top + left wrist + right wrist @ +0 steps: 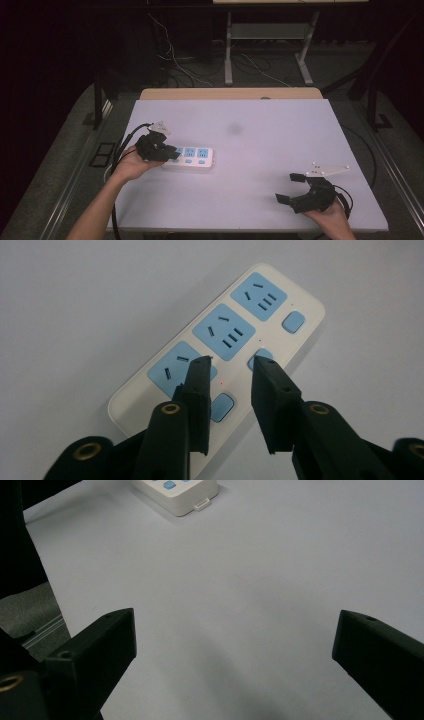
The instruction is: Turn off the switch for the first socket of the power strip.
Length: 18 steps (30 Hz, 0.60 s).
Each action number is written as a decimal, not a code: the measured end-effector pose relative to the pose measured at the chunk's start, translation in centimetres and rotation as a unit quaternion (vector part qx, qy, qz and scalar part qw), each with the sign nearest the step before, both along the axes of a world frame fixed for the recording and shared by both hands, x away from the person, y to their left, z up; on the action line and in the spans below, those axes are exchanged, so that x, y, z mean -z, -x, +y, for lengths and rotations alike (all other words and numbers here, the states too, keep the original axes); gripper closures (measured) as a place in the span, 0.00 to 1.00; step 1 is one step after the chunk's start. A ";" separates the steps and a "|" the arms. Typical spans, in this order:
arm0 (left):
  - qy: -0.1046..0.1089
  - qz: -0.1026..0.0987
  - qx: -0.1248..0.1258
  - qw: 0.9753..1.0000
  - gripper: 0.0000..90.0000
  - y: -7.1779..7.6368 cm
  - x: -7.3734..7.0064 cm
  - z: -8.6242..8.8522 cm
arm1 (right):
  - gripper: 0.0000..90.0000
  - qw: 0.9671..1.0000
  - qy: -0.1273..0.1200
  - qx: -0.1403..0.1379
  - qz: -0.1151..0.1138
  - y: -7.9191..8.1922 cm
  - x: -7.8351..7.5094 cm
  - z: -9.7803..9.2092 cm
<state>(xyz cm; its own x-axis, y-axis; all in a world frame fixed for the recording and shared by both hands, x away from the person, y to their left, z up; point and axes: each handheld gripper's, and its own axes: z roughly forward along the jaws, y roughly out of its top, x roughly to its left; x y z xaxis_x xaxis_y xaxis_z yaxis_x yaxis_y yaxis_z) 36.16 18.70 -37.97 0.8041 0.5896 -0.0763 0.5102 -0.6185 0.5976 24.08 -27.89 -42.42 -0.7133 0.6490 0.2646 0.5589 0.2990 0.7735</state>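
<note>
A white power strip (192, 157) with three blue sockets and blue buttons lies flat on the left half of the table. My left gripper (170, 152) hangs over its left end. In the left gripper view the jaws stand a little apart over the power strip (220, 340), holding nothing: one fingertip (200, 365) is above the nearest socket, the other at the middle blue button (264, 355). A small red dot (220, 384) glows between them. My right gripper (290, 187) rests wide open near the front right edge, far from the power strip (185, 492).
The white tabletop (280, 130) has a wooden strip (230, 93) along its back edge. Behind it, cables and the metal legs of another desk (228, 55) stand on the grey floor. A faint dark smudge (234, 129) marks the table's middle.
</note>
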 end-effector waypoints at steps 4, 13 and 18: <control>-0.004 0.005 0.000 1.000 0.85 -0.2 0.3 -0.1 | 0.04 1.000 0.000 0.000 0.000 0.0 0.0 0.0; -0.025 0.020 0.009 0.999 0.99 -0.6 1.0 -0.4 | 0.04 1.000 0.002 -0.001 0.000 0.0 0.0 0.0; -0.037 0.025 0.012 0.999 0.99 -0.8 1.4 -0.5 | 0.04 1.000 0.002 -0.002 0.000 0.0 0.0 0.0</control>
<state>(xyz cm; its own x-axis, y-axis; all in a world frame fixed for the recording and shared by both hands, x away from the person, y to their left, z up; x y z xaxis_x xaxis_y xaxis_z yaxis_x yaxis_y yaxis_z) 36.93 18.24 -39.41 0.8141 0.5759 -0.0742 0.5231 -0.6720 0.5242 24.06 -27.85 -42.45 -0.7159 0.6473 0.2618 0.5581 0.3050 0.7717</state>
